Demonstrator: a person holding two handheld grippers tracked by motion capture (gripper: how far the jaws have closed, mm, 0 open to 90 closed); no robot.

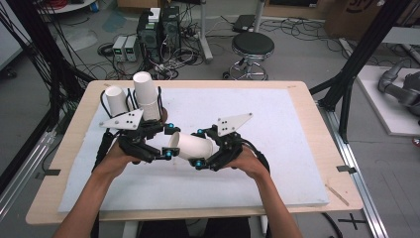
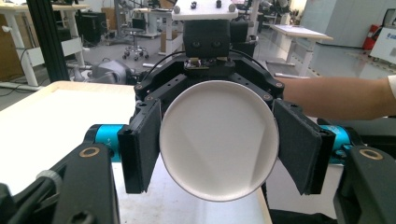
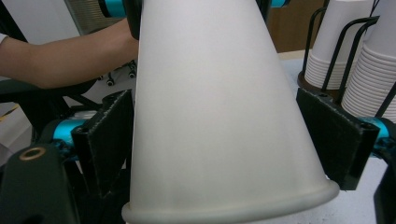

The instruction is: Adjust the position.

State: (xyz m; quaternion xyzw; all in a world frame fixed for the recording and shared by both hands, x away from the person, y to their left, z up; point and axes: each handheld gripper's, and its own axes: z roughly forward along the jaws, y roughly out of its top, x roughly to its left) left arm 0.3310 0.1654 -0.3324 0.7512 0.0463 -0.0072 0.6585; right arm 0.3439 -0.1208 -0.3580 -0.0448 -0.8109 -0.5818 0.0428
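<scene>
A white paper cup (image 1: 187,147) lies level above the white mat, held between both grippers. My left gripper (image 1: 170,142) is shut on its narrow base end; in the left gripper view the round cup base (image 2: 217,140) faces me with a black pad pressed on each side. My right gripper (image 1: 199,148) is shut on the wider mouth end; in the right gripper view the cup wall (image 3: 219,116) runs away from me, rolled rim nearest, with both pads against it. A hand holds each gripper.
A wire cup holder with two stacks of white cups (image 1: 143,96) stands at the mat's far left, close behind my left gripper; the stacks (image 3: 369,60) also appear in the right gripper view. The white mat (image 1: 277,148) covers a wooden table (image 1: 317,124). A stool (image 1: 252,47) stands beyond it.
</scene>
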